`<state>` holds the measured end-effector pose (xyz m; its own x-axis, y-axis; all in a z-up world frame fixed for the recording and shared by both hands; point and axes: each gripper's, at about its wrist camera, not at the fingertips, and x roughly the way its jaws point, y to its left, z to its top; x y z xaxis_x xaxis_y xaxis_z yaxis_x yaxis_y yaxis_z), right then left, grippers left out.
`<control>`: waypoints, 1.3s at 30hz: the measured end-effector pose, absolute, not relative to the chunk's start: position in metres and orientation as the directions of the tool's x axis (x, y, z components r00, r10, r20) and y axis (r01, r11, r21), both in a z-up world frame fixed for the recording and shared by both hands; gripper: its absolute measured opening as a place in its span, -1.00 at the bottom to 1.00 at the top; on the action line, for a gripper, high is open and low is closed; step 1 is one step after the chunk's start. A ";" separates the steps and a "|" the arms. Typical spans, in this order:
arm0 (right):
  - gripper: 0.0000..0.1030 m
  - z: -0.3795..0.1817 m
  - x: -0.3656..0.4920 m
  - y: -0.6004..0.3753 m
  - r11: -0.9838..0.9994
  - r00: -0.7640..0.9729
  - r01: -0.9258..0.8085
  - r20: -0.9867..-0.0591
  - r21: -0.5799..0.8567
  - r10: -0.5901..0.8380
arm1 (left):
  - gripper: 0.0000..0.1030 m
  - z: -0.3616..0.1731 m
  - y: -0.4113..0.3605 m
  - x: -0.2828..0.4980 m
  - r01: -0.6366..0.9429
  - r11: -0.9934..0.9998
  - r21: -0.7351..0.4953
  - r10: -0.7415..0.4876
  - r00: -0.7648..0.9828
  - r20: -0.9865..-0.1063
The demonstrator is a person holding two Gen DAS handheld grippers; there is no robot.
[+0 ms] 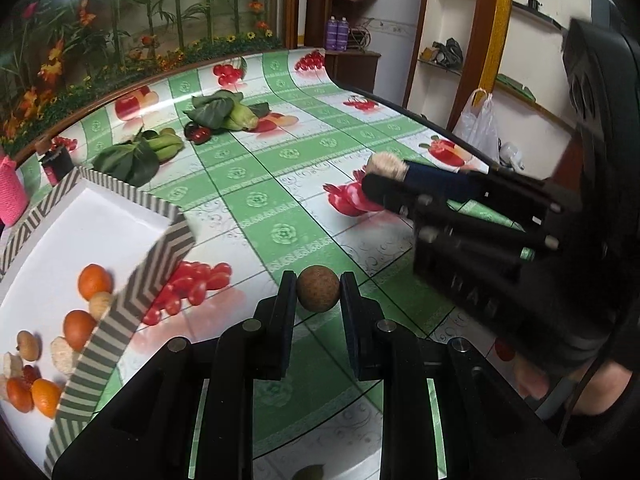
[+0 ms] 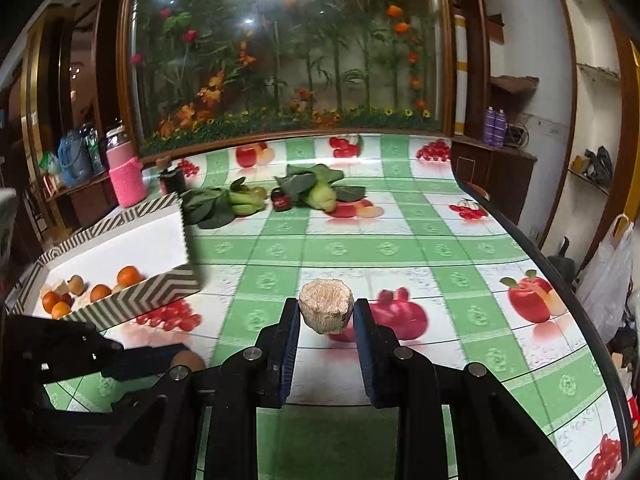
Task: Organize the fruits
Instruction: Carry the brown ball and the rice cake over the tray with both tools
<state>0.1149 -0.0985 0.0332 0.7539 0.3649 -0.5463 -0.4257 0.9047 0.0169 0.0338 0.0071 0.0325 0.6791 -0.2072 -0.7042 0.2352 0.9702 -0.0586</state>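
The left gripper [image 1: 318,294] clamps a round brown fruit [image 1: 318,294] above the tablecloth [image 1: 256,200]. The right gripper [image 1: 378,178] grips a pale ridged fruit [image 1: 386,163]. Oranges [image 1: 95,281] sit in the chevron-edged box [image 1: 148,284].

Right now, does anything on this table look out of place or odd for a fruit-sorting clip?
Yes: leafy greens lie loose at the table's far side, outside the striped tray, and they are vegetables. Otherwise nothing is spilled or damaged.

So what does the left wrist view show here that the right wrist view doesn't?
Only the left wrist view shows the left gripper closed on a brown ball, seen head-on. Only the right wrist view shows the right gripper closed on a beige fluted piece, head-on. Both share the striped box holding oranges, and the leafy greens on the table.
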 end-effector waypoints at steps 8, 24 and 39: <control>-0.48 0.032 0.104 -0.076 0.911 0.765 -0.411 -0.545 -0.003 0.344 | -0.60 0.042 0.042 0.025 0.189 0.978 -0.093 -0.200 0.703 -0.682; -0.48 0.031 0.107 -0.042 0.905 0.753 -0.425 -0.555 0.002 0.354 | -0.60 0.047 0.098 0.013 0.063 0.992 -0.112 -0.122 0.736 -0.666; -0.49 0.036 0.111 0.013 0.858 0.719 -0.514 -0.541 0.010 0.437 | -0.60 0.042 0.163 0.013 -0.167 0.979 -0.115 0.043 0.724 -0.688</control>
<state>0.1111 0.0129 0.0364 0.7186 0.4366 -0.5412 -0.5138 0.8579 0.0099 0.0130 0.1628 0.0423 0.7244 0.0427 -0.6881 -0.1670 0.9792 -0.1151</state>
